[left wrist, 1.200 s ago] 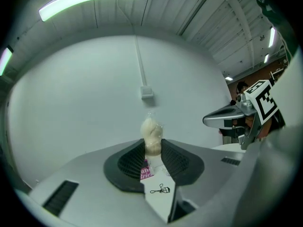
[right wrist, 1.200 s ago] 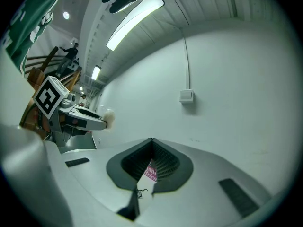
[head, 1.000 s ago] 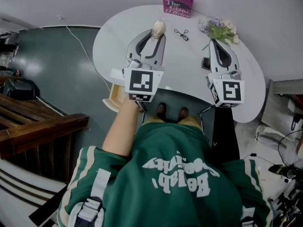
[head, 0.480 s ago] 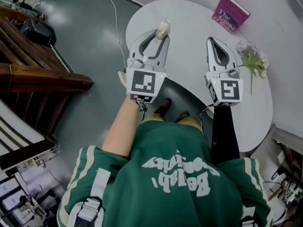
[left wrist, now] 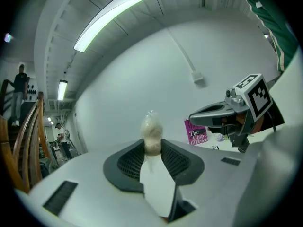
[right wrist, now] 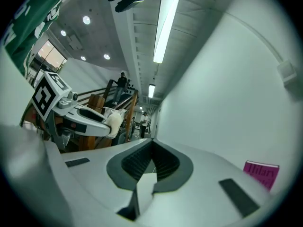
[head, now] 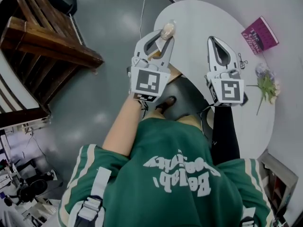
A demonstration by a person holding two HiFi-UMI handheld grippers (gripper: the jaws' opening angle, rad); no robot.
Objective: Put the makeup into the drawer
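My left gripper (head: 166,34) is shut on a beige makeup puff in clear wrap (head: 167,30), held over the left end of the white table (head: 199,20). In the left gripper view the puff (left wrist: 152,132) stands upright between the dark pads (left wrist: 130,161). A wooden drawer (head: 173,73) pokes out from under the table's edge, below that gripper. My right gripper (head: 216,39) hovers over the table beside it, shut with nothing in it; its pads (right wrist: 137,161) meet. An eyelash curler (head: 242,60) lies on the table further right.
A pink book (head: 259,33) and a bunch of flowers (head: 266,82) sit at the table's right side. Wooden stair rails (head: 52,51) stand to the left across grey floor (head: 104,93). The person's shoes (head: 166,103) show under the table.
Both grippers have swung toward the table's left end, with the puff still held. In the head view the book and flowers have slid to the right, and the stairs have come in at the left.
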